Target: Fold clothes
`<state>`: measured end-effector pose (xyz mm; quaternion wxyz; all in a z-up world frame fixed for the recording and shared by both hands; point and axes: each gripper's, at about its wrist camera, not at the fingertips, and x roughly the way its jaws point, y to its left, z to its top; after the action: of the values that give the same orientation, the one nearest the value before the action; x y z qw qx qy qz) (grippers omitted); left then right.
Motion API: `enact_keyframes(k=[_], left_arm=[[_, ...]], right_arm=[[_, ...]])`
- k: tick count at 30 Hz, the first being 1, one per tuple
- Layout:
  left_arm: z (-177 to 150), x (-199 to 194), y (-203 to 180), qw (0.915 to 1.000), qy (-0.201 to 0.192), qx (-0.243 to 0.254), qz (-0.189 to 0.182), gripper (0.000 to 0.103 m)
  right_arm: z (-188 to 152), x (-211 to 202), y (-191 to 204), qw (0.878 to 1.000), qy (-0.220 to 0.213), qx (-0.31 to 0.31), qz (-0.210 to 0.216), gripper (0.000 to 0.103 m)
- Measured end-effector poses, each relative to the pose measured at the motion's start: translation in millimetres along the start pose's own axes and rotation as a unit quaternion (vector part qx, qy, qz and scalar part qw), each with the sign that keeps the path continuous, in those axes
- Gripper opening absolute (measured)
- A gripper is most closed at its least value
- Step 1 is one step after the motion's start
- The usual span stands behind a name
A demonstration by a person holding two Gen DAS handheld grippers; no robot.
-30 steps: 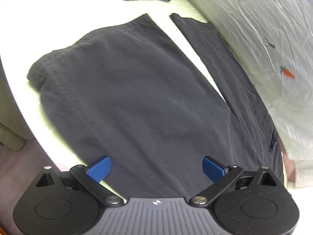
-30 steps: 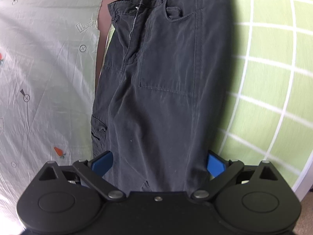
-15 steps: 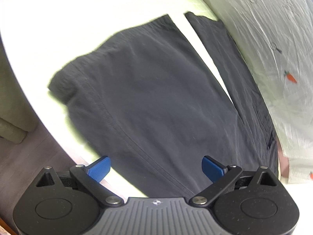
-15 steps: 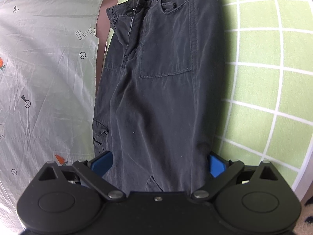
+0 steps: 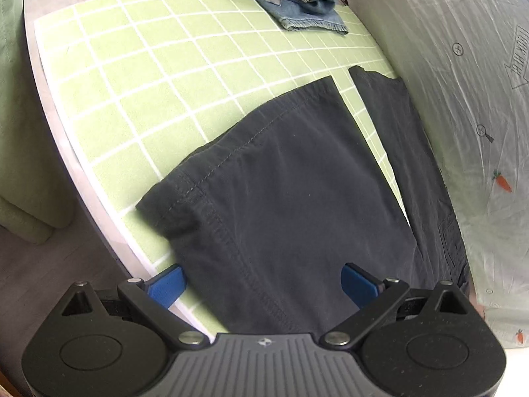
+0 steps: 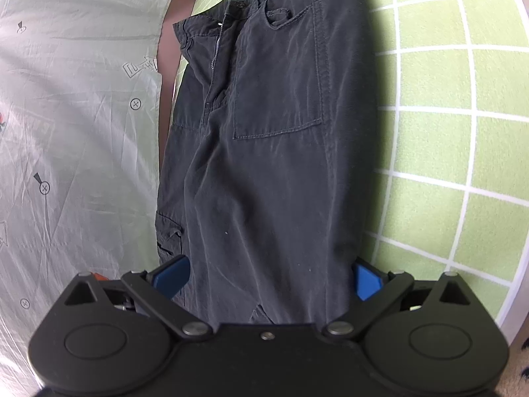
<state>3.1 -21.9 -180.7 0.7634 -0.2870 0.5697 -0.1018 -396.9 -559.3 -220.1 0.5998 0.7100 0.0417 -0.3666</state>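
Left gripper [image 5: 263, 286] is released, blue fingers spread wide over one trouser leg near its hem, nothing between them. Right gripper [image 6: 269, 278] is likewise spread, hovering above the upper part of the dark trousers [image 6: 264, 152], fly and pocket facing up. The trousers lie flat on a green checked mat [image 5: 158, 76] with the two legs apart at the hems, a printed plastic sheet [image 5: 463, 99] alongside, and a pile of clothes [image 5: 297, 3] at the mat's far end.
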Motion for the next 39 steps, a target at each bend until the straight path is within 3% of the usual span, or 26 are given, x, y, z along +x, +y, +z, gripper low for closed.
enact_keyframes(k=[3, 6, 9, 11, 12, 14, 17, 18, 19, 26, 31, 34, 37, 39], left_arm=[[1, 1, 0, 1.0000, -0.004, -0.005, -0.005, 0.098], [3, 1, 1, 0.9995, -0.024, -0.017, -0.009, 0.084], [6, 0, 9, 0.9969, -0.048, -0.061, -0.015, 0.070], [8, 2, 11, 0.9946, -0.058, -0.085, -0.015, 0.049], [9, 3, 12, 0.9935, -0.062, -0.095, -0.014, 0.043], [11, 7, 9, 0.9947, -0.057, -0.084, 0.013, 0.009], [10, 5, 7, 0.9943, -0.065, -0.083, 0.019, 0.006], [9, 2, 2, 0.9937, -0.073, -0.083, 0.021, 0.005], [8, -1, -2, 0.9930, -0.081, -0.083, 0.022, 0.005], [4, -29, -55, 0.9850, -0.152, -0.081, 0.012, 0.004], [22, -31, -117, 0.9785, -0.195, -0.068, -0.002, 0.004], [52, -13, -172, 0.9764, -0.213, -0.031, -0.012, 0.004], [104, 25, -236, 0.9729, -0.228, 0.017, -0.033, 0.004], [144, 67, -291, 0.9673, -0.235, 0.087, -0.038, 0.006]], right_arm=[[0, 0, 0, 1.000, -0.004, 0.005, 0.001, 0.101], [2, -2, 1, 1.000, -0.018, 0.003, -0.006, 0.101], [12, -12, 8, 0.996, -0.077, -0.014, -0.046, 0.101], [24, -17, 12, 0.991, -0.112, -0.020, -0.070, 0.101], [31, -16, 13, 0.990, -0.117, -0.018, -0.073, 0.099], [45, -16, 13, 0.989, -0.127, -0.014, -0.079, 0.085], [63, -15, 13, 0.987, -0.139, -0.008, -0.084, 0.048], [64, -15, 14, 0.987, -0.139, -0.011, -0.079, 0.028], [63, -18, 16, 0.987, -0.140, -0.016, -0.074, 0.017], [63, -44, 44, 0.984, -0.158, -0.068, -0.047, 0.013], [78, -39, 98, 0.978, -0.151, -0.141, -0.017, 0.012], [89, -21, 147, 0.969, -0.146, -0.201, -0.009, 0.011], [113, 20, 196, 0.967, -0.128, -0.220, 0.013, 0.011], [136, 65, 228, 0.966, -0.119, -0.226, 0.026, 0.011]])
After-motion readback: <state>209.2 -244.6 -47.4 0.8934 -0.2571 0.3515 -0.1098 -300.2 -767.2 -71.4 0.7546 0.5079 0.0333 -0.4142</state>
